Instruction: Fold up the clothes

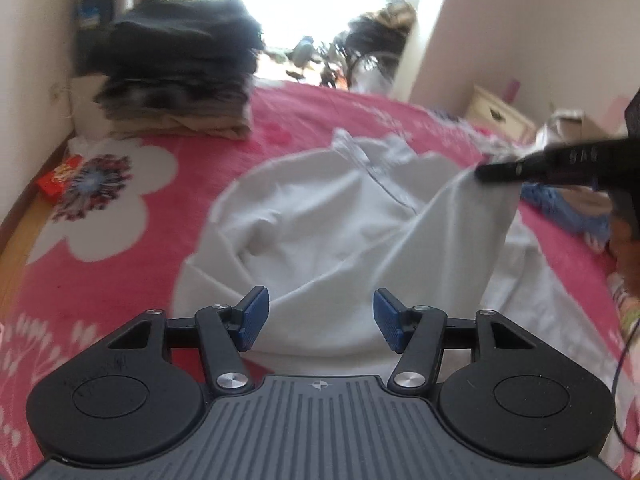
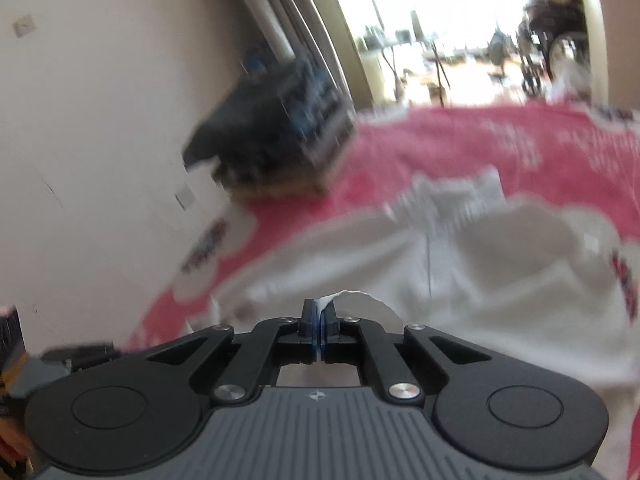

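A pale grey-white soft cotton garment lies rumpled across the middle of the bed, creased in loose folds, with a stitched placket seam running toward 12 o'clock. Its edge at 3 o'clock is lifted into a taut ridge by the right hand-held gripper, whose blue-padded jaws are clenched on a pinch of the fabric. The left hand-held gripper hovers released at 6 o'clock, ribbed blue pads spread apart. Beneath is a pink floral bedspread; at 11 o'clock sits a stack of dark folded clothes.
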The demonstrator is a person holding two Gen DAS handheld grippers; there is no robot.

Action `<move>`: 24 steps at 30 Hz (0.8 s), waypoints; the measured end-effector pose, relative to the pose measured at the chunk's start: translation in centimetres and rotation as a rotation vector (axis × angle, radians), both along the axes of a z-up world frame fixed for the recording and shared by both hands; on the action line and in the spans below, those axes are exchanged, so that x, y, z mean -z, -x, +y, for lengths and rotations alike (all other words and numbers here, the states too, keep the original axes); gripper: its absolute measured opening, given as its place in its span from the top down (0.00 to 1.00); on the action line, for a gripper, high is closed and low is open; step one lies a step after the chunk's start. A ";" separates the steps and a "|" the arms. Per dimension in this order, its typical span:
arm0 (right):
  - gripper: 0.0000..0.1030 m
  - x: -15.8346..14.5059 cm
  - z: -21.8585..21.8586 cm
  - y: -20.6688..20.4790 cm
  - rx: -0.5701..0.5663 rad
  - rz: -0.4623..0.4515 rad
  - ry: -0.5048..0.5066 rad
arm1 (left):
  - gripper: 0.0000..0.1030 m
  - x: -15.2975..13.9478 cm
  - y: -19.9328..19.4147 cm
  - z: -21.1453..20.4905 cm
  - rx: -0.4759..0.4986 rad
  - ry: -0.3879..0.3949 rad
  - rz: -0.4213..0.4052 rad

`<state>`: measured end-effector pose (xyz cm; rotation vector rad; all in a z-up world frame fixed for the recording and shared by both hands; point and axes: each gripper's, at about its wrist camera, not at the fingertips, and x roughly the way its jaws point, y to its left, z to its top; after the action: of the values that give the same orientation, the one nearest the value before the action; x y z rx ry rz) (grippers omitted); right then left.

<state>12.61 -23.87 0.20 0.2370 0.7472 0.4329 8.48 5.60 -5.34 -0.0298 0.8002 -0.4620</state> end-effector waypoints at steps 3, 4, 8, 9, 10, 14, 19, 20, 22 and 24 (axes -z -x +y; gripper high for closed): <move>0.98 -2.0 0.2 -1.1 -0.003 -0.023 -0.019 | 0.42 -0.1 0.2 1.4 -0.023 0.019 -0.006; 0.98 -2.4 0.1 -1.2 0.000 -0.031 -0.029 | 0.42 -0.1 0.2 1.9 -0.030 0.026 -0.009; 0.98 -3.4 -0.1 -1.3 0.034 -0.070 -0.003 | 0.42 0.0 0.3 3.2 -0.050 0.039 -0.013; 0.98 -3.6 -0.2 -1.5 0.047 -0.079 0.004 | 0.42 0.1 0.3 3.2 -0.049 0.033 -0.010; 0.98 -3.8 -0.3 -1.7 0.059 -0.090 0.012 | 0.42 0.3 0.2 3.2 -0.047 0.028 -0.008; 0.98 -6.6 0.7 -3.3 0.045 -0.197 0.061 | 0.42 0.9 0.0 3.2 -0.039 0.007 0.000; 0.98 -13.0 4.1 -4.0 -0.032 -0.483 0.161 | 0.42 1.3 -0.8 1.9 -0.043 -0.063 -0.028; 0.98 -14.1 4.5 -3.6 -0.044 -0.540 0.188 | 0.42 1.4 -1.0 1.6 -0.046 -0.062 -0.024; 0.98 -15.8 4.7 -2.5 -0.074 -0.633 0.247 | 0.42 1.5 -1.4 1.2 -0.048 -0.056 -0.018; 0.98 -16.3 3.7 -1.3 -0.083 -0.686 0.317 | 0.42 1.7 -1.5 0.7 -0.040 -0.051 -0.012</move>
<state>13.89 -20.16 16.54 -0.2377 0.1430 0.4315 9.98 6.32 -7.06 0.0042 0.7977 -0.4032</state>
